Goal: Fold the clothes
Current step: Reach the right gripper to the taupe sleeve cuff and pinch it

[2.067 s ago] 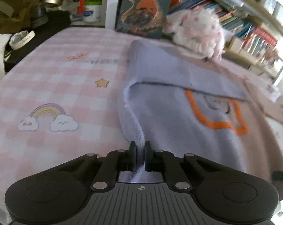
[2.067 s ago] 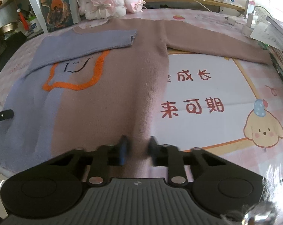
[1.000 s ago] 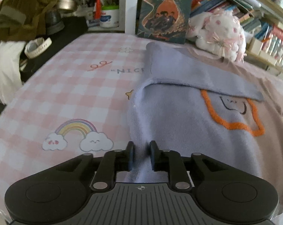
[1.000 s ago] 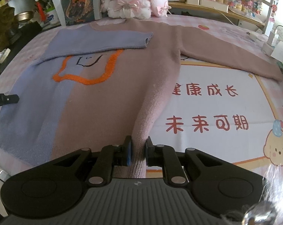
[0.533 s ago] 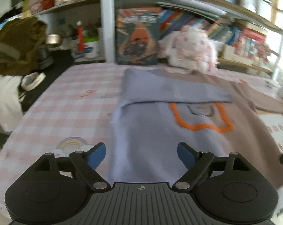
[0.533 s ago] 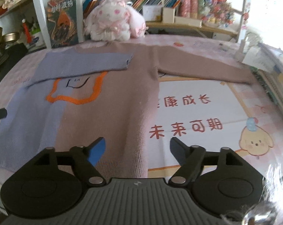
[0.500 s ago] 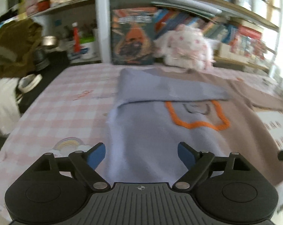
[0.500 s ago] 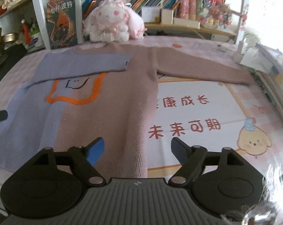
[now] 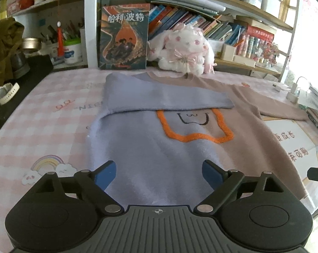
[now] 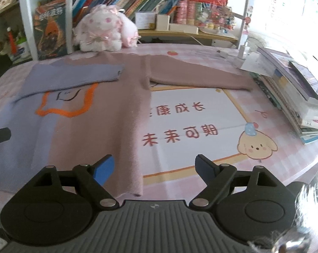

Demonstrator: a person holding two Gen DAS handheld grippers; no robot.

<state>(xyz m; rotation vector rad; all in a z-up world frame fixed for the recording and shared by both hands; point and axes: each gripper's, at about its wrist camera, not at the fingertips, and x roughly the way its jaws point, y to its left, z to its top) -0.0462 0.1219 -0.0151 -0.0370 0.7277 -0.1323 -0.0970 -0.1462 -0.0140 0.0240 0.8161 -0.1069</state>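
- left wrist view: left gripper is hovering with jaws wide apart over the sweater, lying flat on the table, lilac sleeve folded across.
- right wrist view: right gripper is likewise gaping, holding nothing.
- judged next: the pink sleeve is awaiting folding inward.

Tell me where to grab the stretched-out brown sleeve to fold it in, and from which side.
Take the brown sleeve near its cuff, the free end lying flat toward the book stack. Probably come with the open right gripper from the near side and pinch the edge there; the purple sleeve already lies folded across the chest, showing the mirror move.
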